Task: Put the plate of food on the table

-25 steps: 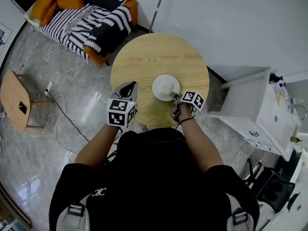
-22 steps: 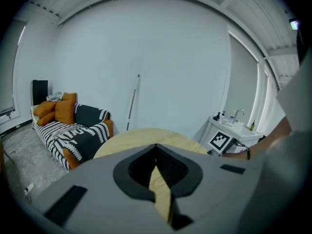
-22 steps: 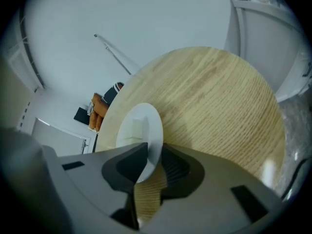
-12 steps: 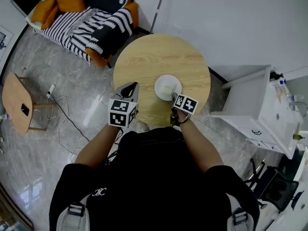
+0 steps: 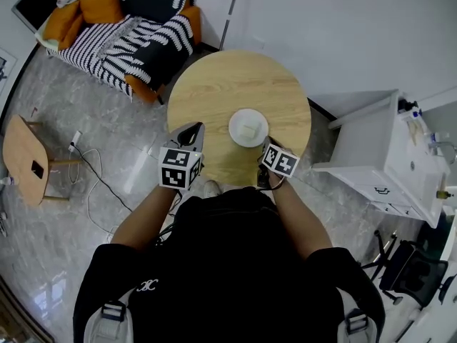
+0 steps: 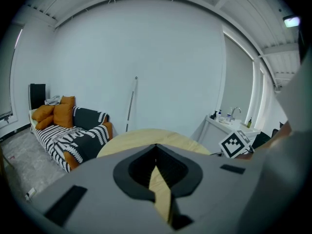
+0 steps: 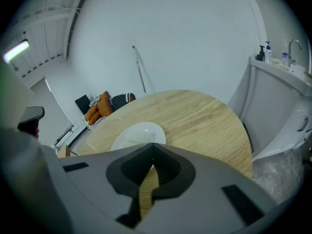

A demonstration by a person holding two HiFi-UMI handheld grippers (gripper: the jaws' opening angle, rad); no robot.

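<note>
A white plate [image 5: 248,128] with a pale piece of food on it rests on the round wooden table [image 5: 235,84], towards its near side. My right gripper [image 5: 266,147] sits just behind the plate's near right rim, apart from it, jaws shut on nothing. From the right gripper view the plate [image 7: 139,134] lies just past the closed tips of the right gripper [image 7: 153,145]. To the left of the plate, my left gripper [image 5: 191,128] hovers at the table's near left edge, shut and empty. Its closed tips [image 6: 156,146] point across the table [image 6: 141,138].
A sofa [image 5: 128,27] with a striped blanket and orange cushions stands beyond the table at the left. A small wooden side table [image 5: 25,159] and a floor cable [image 5: 93,170] are at the left. A white sink cabinet [image 5: 385,163] stands close on the right.
My right gripper has drawn back from the plate's rim towards me, and its jaws have closed empty. The plate stays on the table. The left gripper has hardly moved.
</note>
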